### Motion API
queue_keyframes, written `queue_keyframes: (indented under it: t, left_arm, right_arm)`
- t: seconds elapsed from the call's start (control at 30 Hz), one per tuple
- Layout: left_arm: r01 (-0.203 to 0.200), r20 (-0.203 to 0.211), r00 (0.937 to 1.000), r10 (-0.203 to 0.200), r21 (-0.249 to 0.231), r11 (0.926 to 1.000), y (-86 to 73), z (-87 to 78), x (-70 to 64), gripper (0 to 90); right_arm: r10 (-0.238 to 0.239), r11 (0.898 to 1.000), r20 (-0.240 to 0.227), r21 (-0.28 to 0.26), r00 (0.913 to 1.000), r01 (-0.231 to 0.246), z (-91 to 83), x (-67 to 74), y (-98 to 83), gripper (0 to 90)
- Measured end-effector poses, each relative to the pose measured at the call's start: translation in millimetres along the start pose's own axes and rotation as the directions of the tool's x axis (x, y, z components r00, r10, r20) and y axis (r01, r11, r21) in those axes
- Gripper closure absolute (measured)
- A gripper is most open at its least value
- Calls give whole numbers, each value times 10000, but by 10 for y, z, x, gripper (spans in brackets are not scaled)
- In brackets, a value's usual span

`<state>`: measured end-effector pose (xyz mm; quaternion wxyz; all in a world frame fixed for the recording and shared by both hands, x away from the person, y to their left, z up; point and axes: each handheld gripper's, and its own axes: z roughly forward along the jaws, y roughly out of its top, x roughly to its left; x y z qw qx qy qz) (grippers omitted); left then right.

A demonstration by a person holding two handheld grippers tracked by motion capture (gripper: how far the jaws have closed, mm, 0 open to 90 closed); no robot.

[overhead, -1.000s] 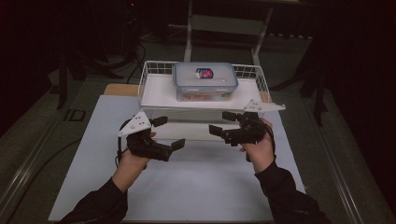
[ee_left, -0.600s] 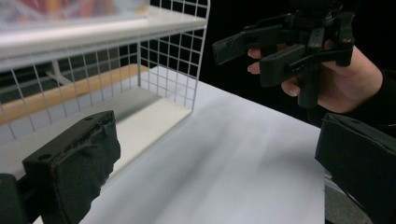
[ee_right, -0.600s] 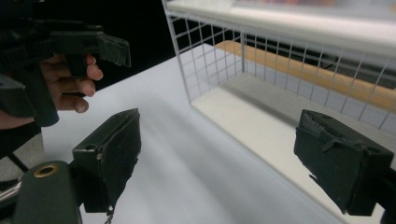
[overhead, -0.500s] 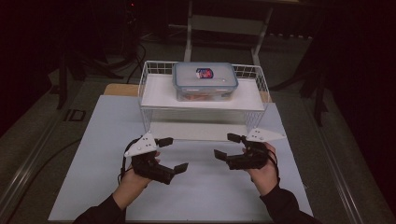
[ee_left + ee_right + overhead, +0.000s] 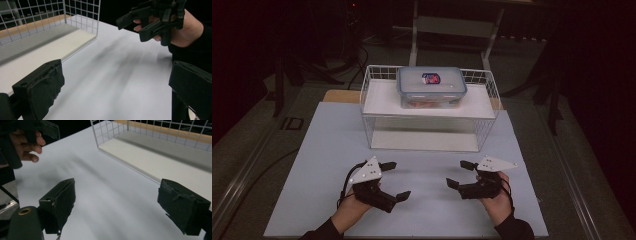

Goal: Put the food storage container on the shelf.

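A broad stretch of bare white tabletop (image 5: 427, 150) is left open between the white wire rack (image 5: 377, 132) and the near edge, where the left gripper (image 5: 393, 180) and the right gripper (image 5: 461, 173) are held apart with jaws spread, an unobstructed lane being left between them. Passage toward the far side is blocked by the rack's mesh walls. Its upper shelf is taken up in the middle by a clear lidded plastic food box (image 5: 431, 86).

Left gripper (image 5: 393, 180), right gripper (image 5: 460, 173): agape.
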<state>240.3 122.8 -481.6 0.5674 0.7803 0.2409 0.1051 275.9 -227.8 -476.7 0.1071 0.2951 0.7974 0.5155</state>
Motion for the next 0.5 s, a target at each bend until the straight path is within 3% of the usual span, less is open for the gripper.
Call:
queue_keyframes:
  t: [0.2,0.5]
  left_arm:
    - [428,-305,9986,-423,136,9990,-157,-60,80,0]
    - [325,-469,9984,-315,220,9992,-210,-59,101,0]
  right_arm:
    - [-45,9999,197,153,9998,42,-65,-25,-152,145]
    - [-429,9986,595,341,9973,409,-68,-33,-197,138]
